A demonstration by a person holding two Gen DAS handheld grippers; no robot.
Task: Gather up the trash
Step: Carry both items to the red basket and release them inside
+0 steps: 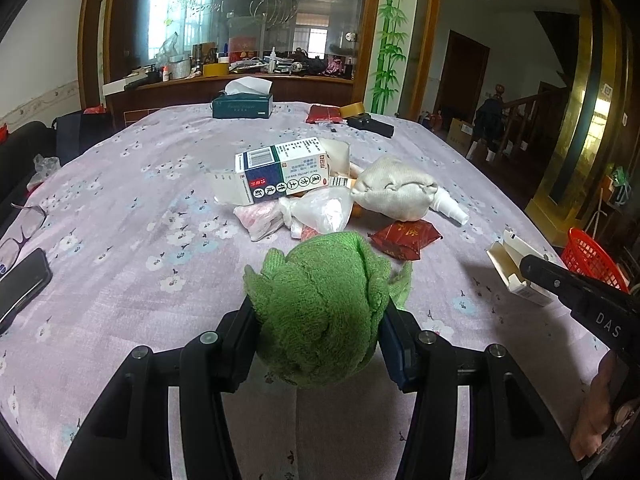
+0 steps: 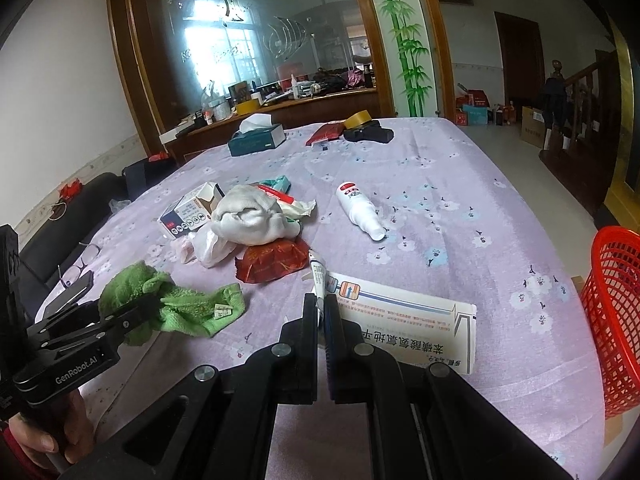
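My left gripper [image 1: 318, 320] is shut on a crumpled green cloth [image 1: 320, 304], which bulges between its two fingers just above the lilac flowered tablecloth [image 1: 120, 208]. The right wrist view shows that cloth [image 2: 176, 304] draped from the left gripper [image 2: 132, 316]. My right gripper [image 2: 322, 312] is shut on a flap of a flattened white medicine carton [image 2: 404, 320] lying on the table; that carton [image 1: 516, 268] also shows at the right of the left wrist view. A trash pile lies mid-table: a blue-and-white medicine box [image 1: 280, 172], a white cloth bundle [image 1: 394, 192], a plastic bag [image 1: 320, 212] and a red wrapper [image 1: 404, 238].
A red mesh basket [image 2: 616, 320] stands off the table's right edge. A white spray bottle [image 2: 360, 210] lies alone right of the pile. A phone [image 1: 20, 284] and glasses [image 1: 24, 224] rest at the left edge. At the far end are a tissue box [image 1: 242, 106], tape roll [image 2: 357, 118] and black case [image 2: 370, 134].
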